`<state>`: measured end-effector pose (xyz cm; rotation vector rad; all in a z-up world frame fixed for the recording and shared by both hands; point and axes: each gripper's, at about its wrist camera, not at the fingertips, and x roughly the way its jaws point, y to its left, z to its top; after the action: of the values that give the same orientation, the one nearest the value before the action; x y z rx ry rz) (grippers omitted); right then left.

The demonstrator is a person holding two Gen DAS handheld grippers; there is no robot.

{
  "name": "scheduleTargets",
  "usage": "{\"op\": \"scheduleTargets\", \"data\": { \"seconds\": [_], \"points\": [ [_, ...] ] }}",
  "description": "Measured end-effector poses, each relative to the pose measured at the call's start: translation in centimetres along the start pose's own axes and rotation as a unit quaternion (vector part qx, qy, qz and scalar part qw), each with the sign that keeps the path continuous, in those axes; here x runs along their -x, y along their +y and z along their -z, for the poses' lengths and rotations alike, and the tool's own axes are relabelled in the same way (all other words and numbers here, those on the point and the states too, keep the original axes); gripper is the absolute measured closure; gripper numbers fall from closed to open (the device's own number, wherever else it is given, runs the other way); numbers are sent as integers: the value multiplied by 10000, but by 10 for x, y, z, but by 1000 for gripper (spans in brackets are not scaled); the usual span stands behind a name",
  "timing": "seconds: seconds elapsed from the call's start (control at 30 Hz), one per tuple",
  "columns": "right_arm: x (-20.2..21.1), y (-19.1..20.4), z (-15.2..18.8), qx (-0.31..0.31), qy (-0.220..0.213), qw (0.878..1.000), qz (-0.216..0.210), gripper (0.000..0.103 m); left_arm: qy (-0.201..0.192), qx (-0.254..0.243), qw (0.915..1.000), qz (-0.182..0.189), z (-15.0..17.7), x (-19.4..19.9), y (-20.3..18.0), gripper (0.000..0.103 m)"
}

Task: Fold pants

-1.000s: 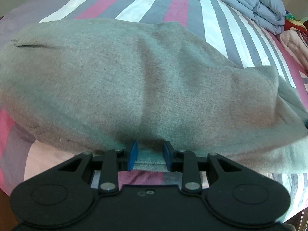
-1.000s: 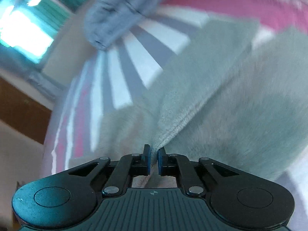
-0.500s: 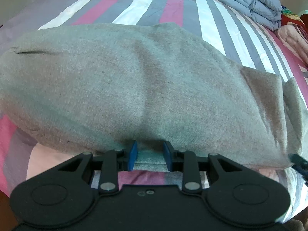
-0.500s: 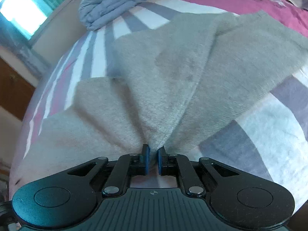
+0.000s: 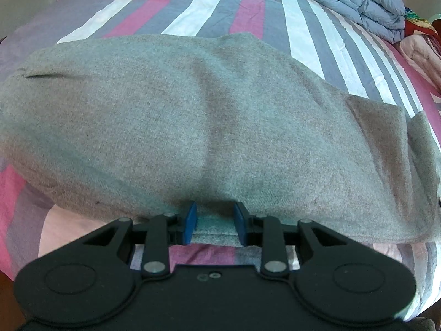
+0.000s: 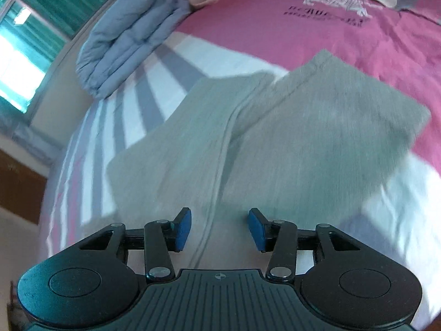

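Note:
Grey pants point(image 5: 193, 115) lie folded across a striped bed sheet point(image 5: 248, 8). In the left wrist view my left gripper point(image 5: 215, 222) is at their near edge, its blue pads shut on a fold of the grey cloth. In the right wrist view the pants point(image 6: 303, 138) lie flat in two overlapping layers, with a seam running towards me. My right gripper point(image 6: 219, 227) hovers over their near end. Its jaws are opening, and the cloth lies below them, not pressed by the pads.
A folded blue duvet point(image 5: 352, 2) lies at the far right of the bed, the same duvet point(image 6: 124, 47) appearing at the upper left in the right wrist view. Pink bedding point(image 5: 419, 55) lies beside it. A window point(image 6: 19, 63) and a wooden bed edge point(image 6: 16, 182) are at the left.
My right gripper let go of the pinched pants edge and its jaws spread apart. The lifted cloth now lies flat on the bed. My left gripper kept its grip and stayed put.

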<state>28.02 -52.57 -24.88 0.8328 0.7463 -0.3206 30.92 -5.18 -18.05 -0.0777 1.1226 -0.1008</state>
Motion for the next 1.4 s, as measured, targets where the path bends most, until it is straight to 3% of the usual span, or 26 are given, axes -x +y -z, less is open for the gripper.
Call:
{"op": "scheduleTargets", "data": {
  "seconds": [0.07, 0.17, 0.2, 0.23, 0.4, 0.53, 0.67, 0.77, 0.87, 0.97, 1.0, 1.03, 1.17, 1.3, 1.4],
  "points": [
    [-7, -2, -10, 14, -86, 10000, -28, 57, 6, 3, 10000, -1, 0, 0, 0, 82],
    [-23, -7, -23, -247, 14, 9982, -540, 58, 24, 19, 10000, -19, -1, -1, -1, 82],
    [-25, -5, -24, -217, 24, 9982, -560, 64, 26, 24, 10000, -28, -1, -1, -1, 82],
    [-22, -5, -25, -138, 2, 9986, -506, 92, 27, 26, 10000, -36, -1, -2, -1, 82],
    [9, 22, -22, 342, -528, 9968, -498, 97, 20, 8, 10000, -35, 0, -1, -2, 82],
    [66, 58, -19, 1316, -1400, 9794, -624, 97, 10, 20, 10000, -3, 0, -1, -1, 82],
    [112, 57, 1, 1801, -1835, 9644, -619, 97, -39, 23, 10000, 23, 3, 0, 1, 82],
    [101, 24, 29, 1825, -1419, 9728, -137, 97, -57, -9, 10000, 5, 4, 1, 0, 82],
    [64, -30, 44, 989, -508, 9935, 235, 97, -46, -6, 10000, 10, 4, 1, 0, 82],
    [63, -54, 48, 404, -368, 9985, 7, 96, -45, 12, 10000, -3, 4, 2, 0, 82],
    [67, -59, 47, 231, -368, 9990, -138, 95, -55, 4, 10000, -22, 4, 2, -1, 82],
    [71, -63, 43, 6, -384, 9988, -309, 88, -67, -9, 10000, -46, 5, 3, -2, 82],
    [82, -76, 23, -658, -574, 9939, -667, 37, -89, -25, 9999, -82, 6, 3, -4, 82],
    [86, -74, 0, -910, -497, 9931, -545, 37, -82, -20, 9999, -87, 5, 4, -5, 82],
    [71, -91, -8, -2005, -137, 9777, -614, 37, -95, -19, 9999, -81, 5, 4, -4, 82]
  ]
}}
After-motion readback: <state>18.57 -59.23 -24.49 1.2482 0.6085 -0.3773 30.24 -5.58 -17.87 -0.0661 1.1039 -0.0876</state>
